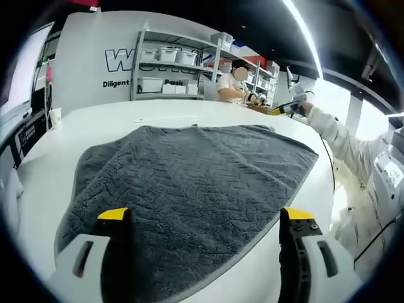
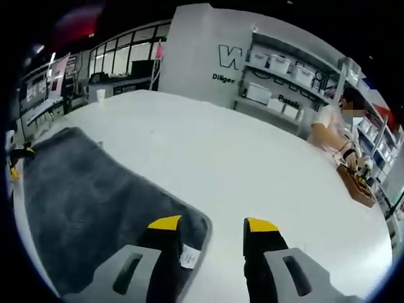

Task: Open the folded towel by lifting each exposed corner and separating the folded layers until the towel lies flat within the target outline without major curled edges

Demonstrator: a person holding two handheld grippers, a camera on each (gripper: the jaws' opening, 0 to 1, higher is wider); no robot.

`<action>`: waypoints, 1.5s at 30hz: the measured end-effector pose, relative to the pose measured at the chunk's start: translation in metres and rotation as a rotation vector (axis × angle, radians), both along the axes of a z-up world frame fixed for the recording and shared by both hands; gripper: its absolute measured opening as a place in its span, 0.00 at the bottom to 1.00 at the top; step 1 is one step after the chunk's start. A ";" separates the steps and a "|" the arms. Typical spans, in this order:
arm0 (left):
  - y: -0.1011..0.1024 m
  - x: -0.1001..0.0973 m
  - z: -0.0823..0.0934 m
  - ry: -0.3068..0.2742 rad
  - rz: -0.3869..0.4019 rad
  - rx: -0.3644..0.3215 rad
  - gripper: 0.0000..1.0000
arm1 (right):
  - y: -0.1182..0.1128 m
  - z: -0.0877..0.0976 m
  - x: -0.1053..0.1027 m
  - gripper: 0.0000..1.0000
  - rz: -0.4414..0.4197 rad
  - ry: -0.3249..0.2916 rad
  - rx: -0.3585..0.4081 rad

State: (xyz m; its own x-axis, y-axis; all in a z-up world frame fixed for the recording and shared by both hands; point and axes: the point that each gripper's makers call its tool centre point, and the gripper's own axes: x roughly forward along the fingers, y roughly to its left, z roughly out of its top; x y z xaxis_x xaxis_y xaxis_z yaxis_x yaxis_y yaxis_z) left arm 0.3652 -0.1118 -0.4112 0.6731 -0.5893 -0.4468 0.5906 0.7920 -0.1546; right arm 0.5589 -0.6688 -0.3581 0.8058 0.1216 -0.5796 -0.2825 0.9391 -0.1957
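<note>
Grey towel [image 1: 189,189] spread on white table [image 1: 38,189], left claw [image 1: 208,221] wide open above its near edge, right claw [image 2: 207,228] open at its corner, nothing gripped.

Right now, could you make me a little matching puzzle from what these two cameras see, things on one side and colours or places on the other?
Things:
1. towel
2. table
3. tips of the left gripper
4. storage bins

Descriptions:
A. yellow
B. on the shelves by the back wall
C. dark grey, spread on the table
D. white, with the towel lying on it

Pairs: 1-C, 2-D, 3-A, 4-B
</note>
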 end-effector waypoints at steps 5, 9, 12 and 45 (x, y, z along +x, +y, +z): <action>0.003 -0.001 0.000 0.004 0.011 0.003 0.96 | -0.003 -0.018 0.007 0.27 0.003 0.068 -0.001; 0.002 -0.001 0.002 -0.002 0.010 -0.002 0.96 | -0.002 -0.031 0.012 0.25 0.007 0.107 -0.001; 0.000 -0.001 0.004 -0.007 0.009 -0.001 0.96 | -0.002 -0.038 0.016 0.24 0.006 0.129 0.013; 0.029 -0.012 -0.009 0.045 0.064 0.059 0.97 | 0.002 -0.086 0.029 0.01 -0.015 0.243 0.196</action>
